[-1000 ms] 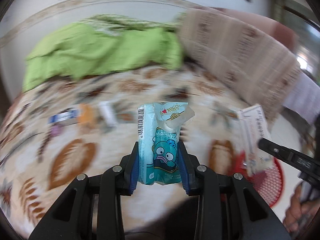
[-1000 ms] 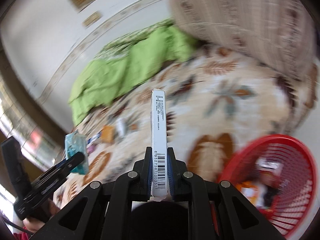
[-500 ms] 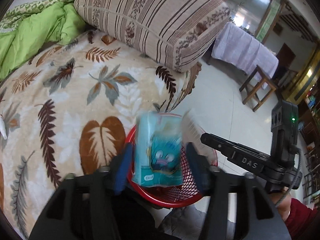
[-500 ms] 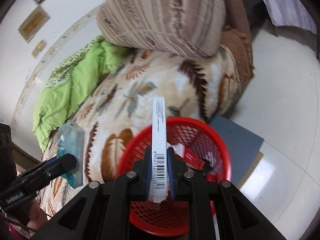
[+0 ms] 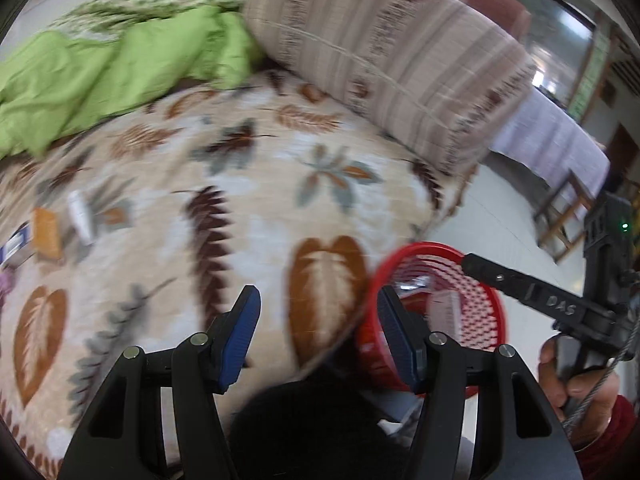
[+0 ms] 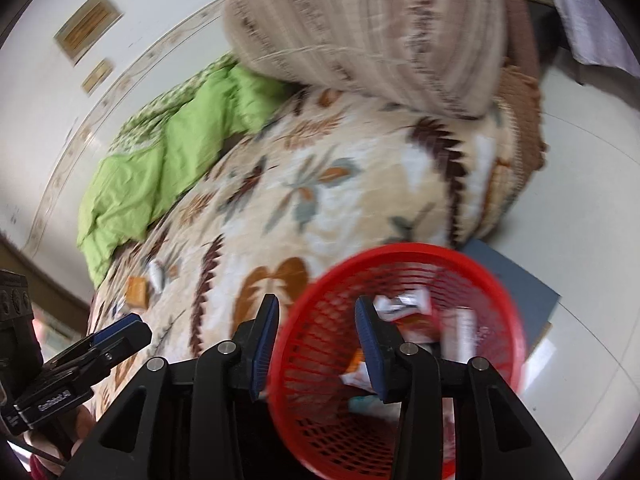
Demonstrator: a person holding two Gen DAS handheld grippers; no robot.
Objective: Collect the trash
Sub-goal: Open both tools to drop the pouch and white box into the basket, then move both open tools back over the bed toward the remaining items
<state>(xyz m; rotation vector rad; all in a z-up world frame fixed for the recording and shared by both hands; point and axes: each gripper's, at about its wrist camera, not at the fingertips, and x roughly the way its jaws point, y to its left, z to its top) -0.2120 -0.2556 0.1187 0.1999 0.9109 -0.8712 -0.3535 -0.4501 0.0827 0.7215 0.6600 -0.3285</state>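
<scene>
Grippers, left (image 5: 318,334) and right (image 6: 316,334), now gape empty, their trash dropped into red basket (image 6: 500,280).

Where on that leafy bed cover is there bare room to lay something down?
The leaf-print blanket lies bare between the striped pillow, the green quilt and the red basket. It is crowded at its far end, where small wrappers lie together.

Basket (image 6: 400,432): red mesh. Bedspread (image 5: 256,216): cream, printed with brown, rust and grey-blue leaves. Quilt (image 5: 104,76): lime green. Cushion (image 5: 384,60): beige with brown stripes. Finger pads (image 5: 240,336): blue, on black frames. Mat (image 6: 516,280): slate blue.
</scene>
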